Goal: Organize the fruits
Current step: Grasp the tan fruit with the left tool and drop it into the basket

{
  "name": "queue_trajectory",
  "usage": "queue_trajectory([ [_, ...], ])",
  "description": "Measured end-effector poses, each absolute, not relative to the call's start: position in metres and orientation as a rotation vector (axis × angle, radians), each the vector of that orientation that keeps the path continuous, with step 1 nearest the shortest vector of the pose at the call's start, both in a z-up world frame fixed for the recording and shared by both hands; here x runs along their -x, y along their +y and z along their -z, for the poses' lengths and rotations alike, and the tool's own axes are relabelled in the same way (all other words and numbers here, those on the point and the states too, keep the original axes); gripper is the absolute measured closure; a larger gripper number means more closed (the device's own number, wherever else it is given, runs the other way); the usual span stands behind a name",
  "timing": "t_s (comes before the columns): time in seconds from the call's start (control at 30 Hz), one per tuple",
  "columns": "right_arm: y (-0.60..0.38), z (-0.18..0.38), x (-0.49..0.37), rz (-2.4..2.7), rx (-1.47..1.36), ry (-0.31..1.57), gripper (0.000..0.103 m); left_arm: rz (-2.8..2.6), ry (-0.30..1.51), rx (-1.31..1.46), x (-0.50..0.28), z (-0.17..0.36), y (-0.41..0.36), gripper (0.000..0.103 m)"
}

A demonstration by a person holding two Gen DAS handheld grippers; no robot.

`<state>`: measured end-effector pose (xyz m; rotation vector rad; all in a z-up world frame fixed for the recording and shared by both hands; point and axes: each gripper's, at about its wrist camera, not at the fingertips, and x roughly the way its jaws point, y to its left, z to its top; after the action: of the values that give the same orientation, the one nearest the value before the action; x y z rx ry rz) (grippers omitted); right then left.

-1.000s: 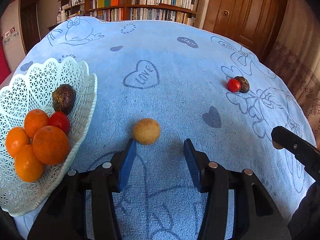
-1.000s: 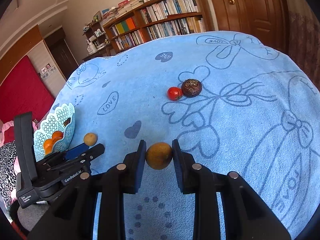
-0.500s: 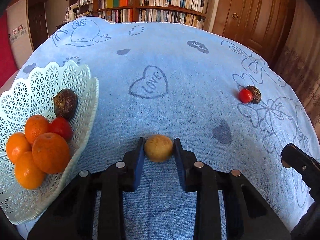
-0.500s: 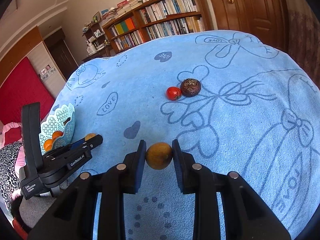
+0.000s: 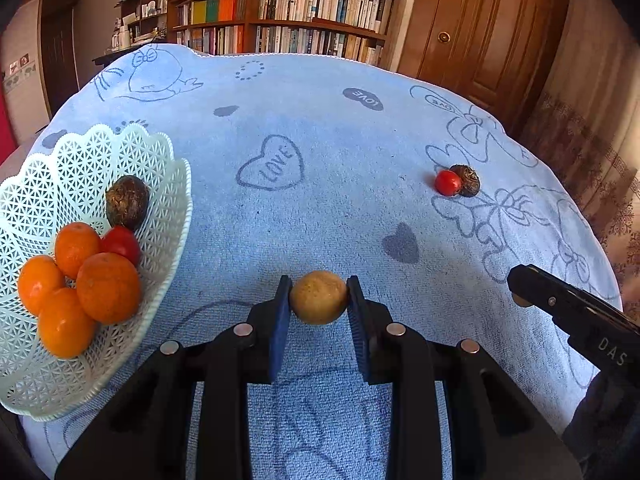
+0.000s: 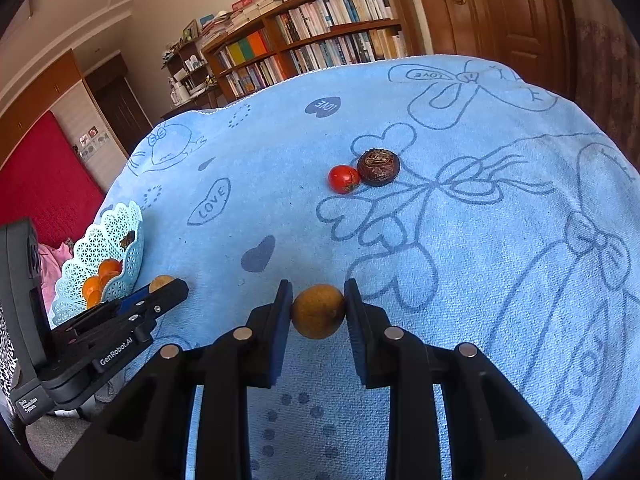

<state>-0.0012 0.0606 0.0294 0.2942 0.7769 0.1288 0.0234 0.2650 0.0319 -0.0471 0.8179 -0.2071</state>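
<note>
Grippers are both loaded: the left gripper (image 5: 319, 300) is clamped on a tan fruit (image 5: 319, 297) just right of the white basket (image 5: 168, 216), and the right gripper (image 6: 317, 308) pinches a second tan fruit (image 6: 318, 311). Carrying step, I judge; next, the left load goes over the basket rim and is released among the oranges (image 5: 107, 287), while 2 pieces, a tomato (image 6: 343, 179) touching a dark fruit (image 6: 378, 167), wait farther off.

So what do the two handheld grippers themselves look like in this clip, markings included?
Both are black plastic. The left gripper and right gripper each have two flat fingers faced with blue pads and round silver fasteners along the finger arms. Seen from the right wrist, the left unit's body carries white "GenRobot.AI" and "Data Collection System" lettering. No cables or sleeves show.
</note>
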Motion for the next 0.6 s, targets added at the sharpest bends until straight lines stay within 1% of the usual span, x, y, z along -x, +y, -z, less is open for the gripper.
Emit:
queue_trajectory([
  [0.3,0.063,-0.027,0.001,-0.128,-0.288,0.781,0.076,0.169,0.721,0.063,-0.007,-0.064,0.293,0.075],
  [0.6,0.063,-0.029,0.003,-0.122,-0.29,0.773,0.076,0.022,0.663,0.088,0.011,-0.082,0.366,0.075],
])
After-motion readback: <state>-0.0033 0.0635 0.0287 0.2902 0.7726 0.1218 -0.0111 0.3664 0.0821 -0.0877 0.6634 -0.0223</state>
